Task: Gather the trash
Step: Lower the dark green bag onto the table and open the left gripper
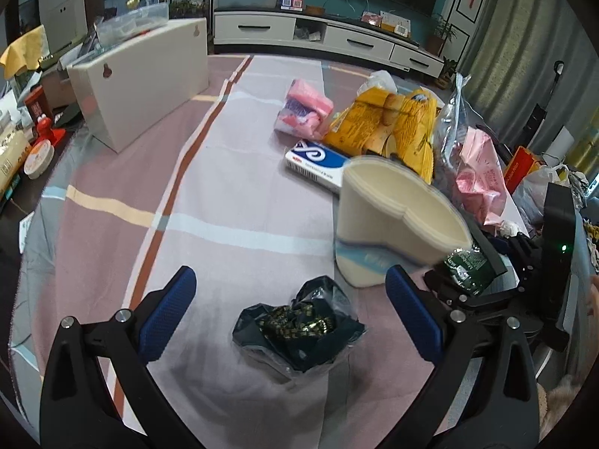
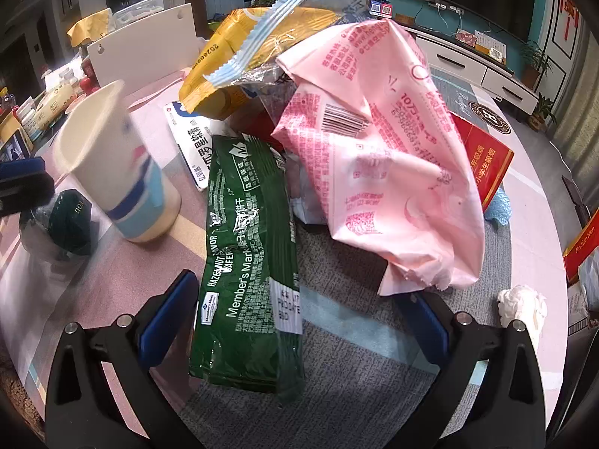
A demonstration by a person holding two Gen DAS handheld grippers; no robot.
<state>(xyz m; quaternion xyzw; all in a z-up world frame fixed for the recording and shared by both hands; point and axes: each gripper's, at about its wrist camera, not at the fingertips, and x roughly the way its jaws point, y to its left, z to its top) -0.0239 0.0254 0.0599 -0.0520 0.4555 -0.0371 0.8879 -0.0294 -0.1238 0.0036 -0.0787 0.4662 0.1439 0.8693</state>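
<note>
My left gripper [image 1: 290, 295] is open, its blue pads either side of a crumpled dark wrapper [image 1: 299, 327] on the striped cloth. A tilted, blurred cream paper cup [image 1: 397, 220] is just beyond it, right; it shows in the right wrist view [image 2: 119, 164] too. My right gripper [image 2: 303, 314] is open over a green wafer wrapper [image 2: 251, 262], with a crumpled pink wrapper [image 2: 389, 157] above it. The right gripper [image 1: 498, 284] also shows in the left wrist view, at the right.
Trash pile: yellow snack bag [image 1: 389, 119], blue-white box [image 1: 318, 159], pink packet [image 1: 305, 108], clear bag [image 2: 299, 11], red box [image 2: 483, 157], tissue wad [image 2: 522, 305]. A white board [image 1: 146, 78] stands far left. Table edge clutter [image 1: 33, 149] lies left.
</note>
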